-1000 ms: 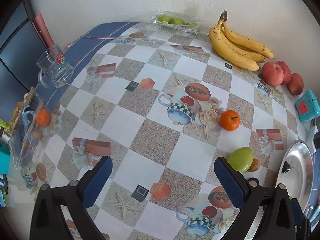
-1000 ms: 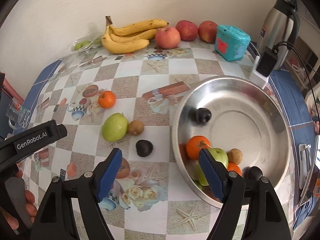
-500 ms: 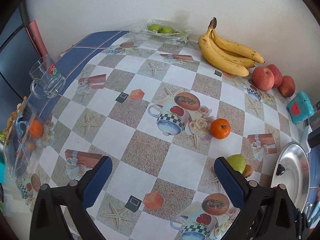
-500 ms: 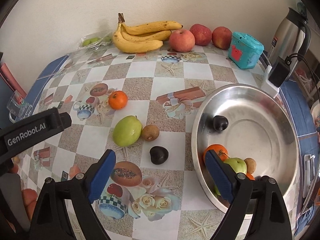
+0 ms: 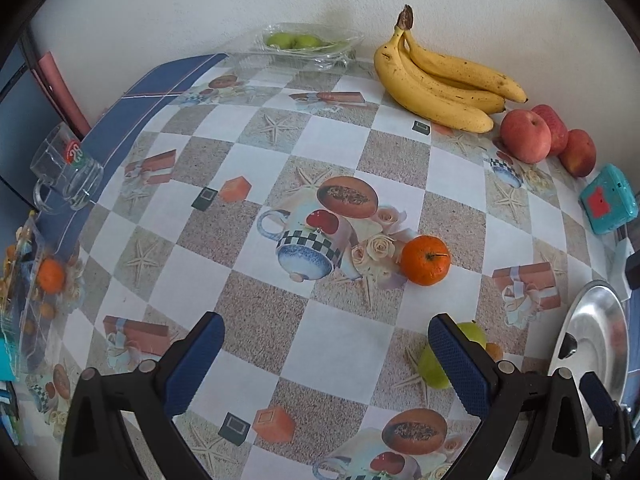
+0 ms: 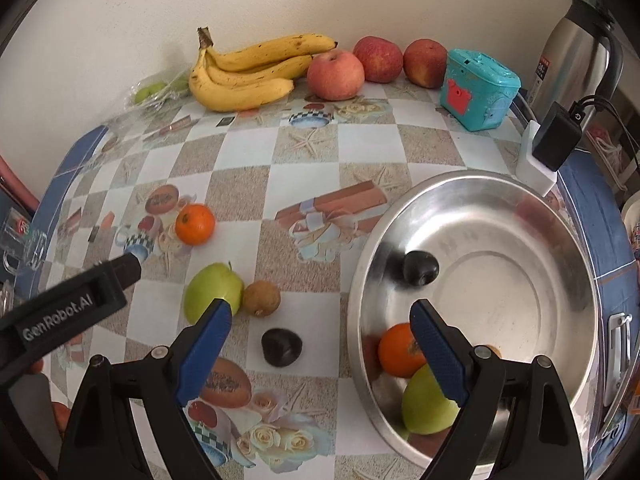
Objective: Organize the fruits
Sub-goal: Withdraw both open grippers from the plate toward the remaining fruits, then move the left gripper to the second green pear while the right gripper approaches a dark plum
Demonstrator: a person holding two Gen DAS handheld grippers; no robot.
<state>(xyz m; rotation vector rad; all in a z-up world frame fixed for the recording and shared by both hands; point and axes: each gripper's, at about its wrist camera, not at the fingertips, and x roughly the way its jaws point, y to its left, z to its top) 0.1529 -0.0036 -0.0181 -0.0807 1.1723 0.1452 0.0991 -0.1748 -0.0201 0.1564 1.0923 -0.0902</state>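
Since a second ago, drawn nearer to the surface (image 6: 304, 152); fruit larger in both views, bananas and apples closer. Left gripper (image 5: 325, 354) empty, jaws spread wide over bare checkered oilcloth, glossy orange (image 5: 426, 260) ahead, smooth green apple (image 5: 434, 364) partly hidden behind the right finger. Right gripper (image 6: 320, 340) likewise empty, jaws spread, straddling a dark, matte, heart-shaped plum (image 6: 281, 347) lying on the surface just outside the bowl. Rough brown kiwi (image 6: 261, 298) touching that green apple, just beyond the plum. Round, shiny steel bowl (image 6: 560, 248) holding another dark plum (image 6: 420, 268), an orange (image 6: 398, 350) and a green apple (image 6: 426, 408).
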